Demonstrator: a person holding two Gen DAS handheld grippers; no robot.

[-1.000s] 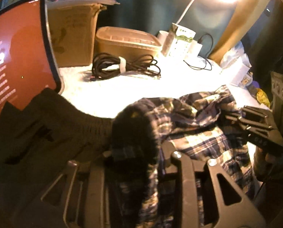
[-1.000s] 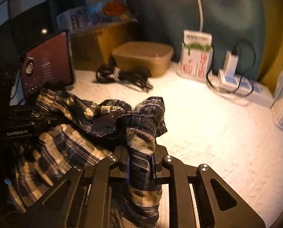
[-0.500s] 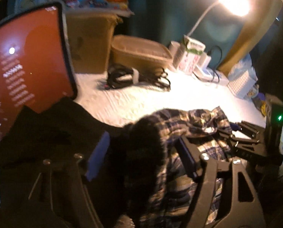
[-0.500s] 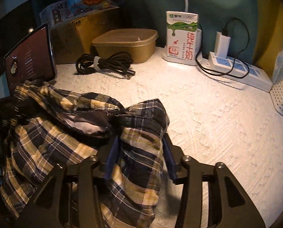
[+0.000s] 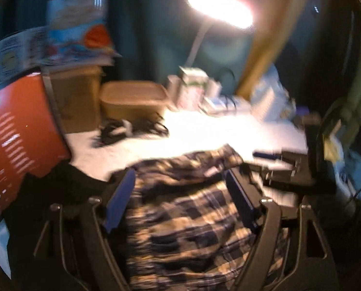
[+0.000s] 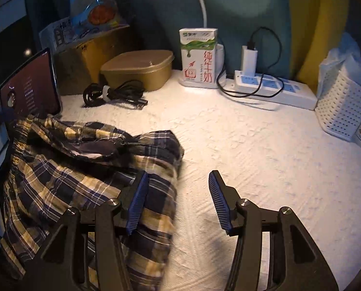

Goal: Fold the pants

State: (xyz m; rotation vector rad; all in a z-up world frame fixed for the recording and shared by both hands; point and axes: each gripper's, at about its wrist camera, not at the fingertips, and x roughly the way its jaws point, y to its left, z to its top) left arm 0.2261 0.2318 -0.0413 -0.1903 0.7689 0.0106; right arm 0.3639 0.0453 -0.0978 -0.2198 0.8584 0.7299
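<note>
The plaid pants point(image 6: 83, 179) lie bunched on the white textured table at the left of the right wrist view. They also fill the lower middle of the blurred left wrist view point(image 5: 187, 213). My right gripper point(image 6: 178, 201) is open and empty, its left finger over the pants' right edge, its right finger over bare table. My left gripper point(image 5: 180, 198) is open above the pants, holding nothing. The right gripper point(image 5: 284, 167) shows at the right of the left wrist view.
A tablet point(image 6: 30, 89) leans at the left beside a cardboard box point(image 6: 83, 58). A coiled black cable point(image 6: 112, 94), a brown lidded container point(image 6: 137, 70), a milk carton point(image 6: 198, 58), a power strip point(image 6: 275, 89) and a white basket point(image 6: 342, 109) line the back. A dark garment point(image 5: 47, 194) lies left.
Both grippers have opened and let go of the plaid pants, which now lie on the table. Both have drawn back from the cloth.
</note>
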